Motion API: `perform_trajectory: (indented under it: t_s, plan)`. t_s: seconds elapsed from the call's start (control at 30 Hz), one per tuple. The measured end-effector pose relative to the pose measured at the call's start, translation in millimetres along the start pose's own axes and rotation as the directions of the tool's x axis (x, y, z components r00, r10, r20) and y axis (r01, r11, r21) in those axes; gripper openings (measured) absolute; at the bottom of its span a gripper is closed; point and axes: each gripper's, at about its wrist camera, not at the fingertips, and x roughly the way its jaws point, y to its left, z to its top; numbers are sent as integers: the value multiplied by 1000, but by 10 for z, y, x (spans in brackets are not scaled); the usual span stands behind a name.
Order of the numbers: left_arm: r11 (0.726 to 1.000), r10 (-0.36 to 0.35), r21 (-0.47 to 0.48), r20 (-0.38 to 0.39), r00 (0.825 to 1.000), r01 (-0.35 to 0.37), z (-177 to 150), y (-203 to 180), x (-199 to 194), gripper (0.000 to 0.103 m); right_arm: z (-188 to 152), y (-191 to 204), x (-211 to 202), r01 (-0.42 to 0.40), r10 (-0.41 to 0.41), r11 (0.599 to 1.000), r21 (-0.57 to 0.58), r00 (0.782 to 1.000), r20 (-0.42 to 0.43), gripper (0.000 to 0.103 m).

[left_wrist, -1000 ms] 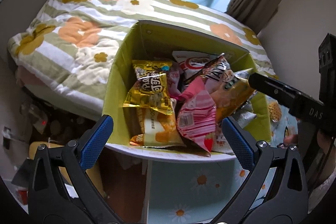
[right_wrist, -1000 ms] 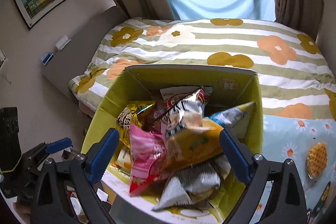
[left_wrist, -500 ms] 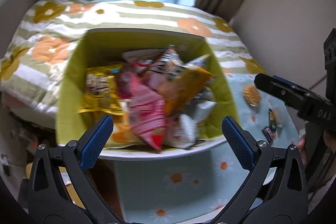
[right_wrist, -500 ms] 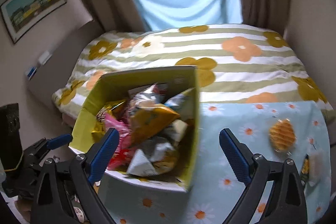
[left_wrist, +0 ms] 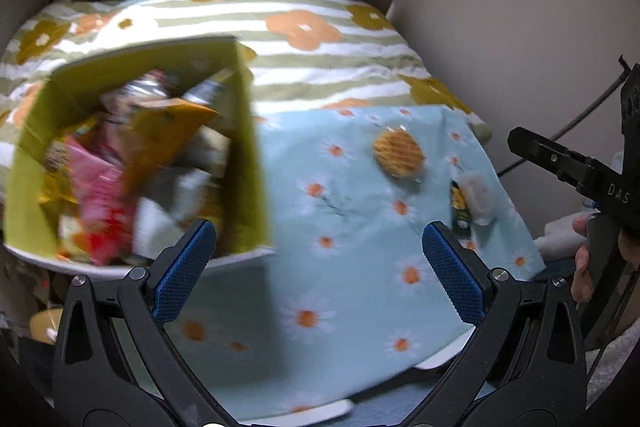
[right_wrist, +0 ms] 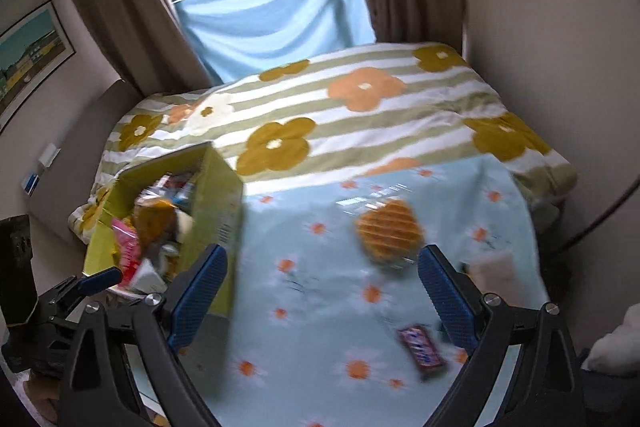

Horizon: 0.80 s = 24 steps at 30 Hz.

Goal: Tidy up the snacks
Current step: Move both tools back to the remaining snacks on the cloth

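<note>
A yellow-green cardboard box (left_wrist: 248, 163) full of snack packets stands at the left of the table; in the right wrist view the box (right_wrist: 218, 203) is also left. Loose on the daisy cloth lie a round waffle snack (right_wrist: 388, 231), a dark chocolate bar (right_wrist: 422, 351) and a white packet (right_wrist: 494, 267). The left wrist view shows the waffle (left_wrist: 398, 153) and a green packet (left_wrist: 460, 205). My left gripper (left_wrist: 318, 239) is open and holds nothing, hovering over the cloth by the box's right wall. My right gripper (right_wrist: 322, 259) is open and holds nothing, between the box and the waffle.
The table wears a light blue daisy cloth (right_wrist: 320, 307). Behind it lies a bed with a striped flower blanket (right_wrist: 360, 107), then curtains and a window. A wall stands close on the right. A hand (left_wrist: 580, 267) holds the right gripper's handle.
Both grippers have swung right, away from above the box. The box slid from the middle of each view to the left, and the cloth with the loose snacks came into view.
</note>
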Motion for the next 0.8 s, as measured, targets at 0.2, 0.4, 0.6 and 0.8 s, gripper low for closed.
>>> perform_trajectory:
  t_s: [0.2, 0.4, 0.6, 0.8]
  plan:
    - [1000, -13, -4, -64, 998, 13, -145, -722, 440, 102, -68, -697, -69, 7, -8, 1000, -28, 999, -37, 95]
    - [998, -5, -62, -121, 993, -2, -336, -1317, 972, 102, -128, -1296, 84, -29, 24, 998, -50, 994, -104, 95]
    - [992, 29, -119, -149, 988, -47, -526, -1673, 1424, 102, -252, -1595, 385, -50, 28, 991, -125, 985, -169, 87]
    - [987, 106, -103, -176, 979, -125, -696, -1898, 1871, 87, -420, -1758, 638, -58, 22, 984, -166, 978, -208, 87]
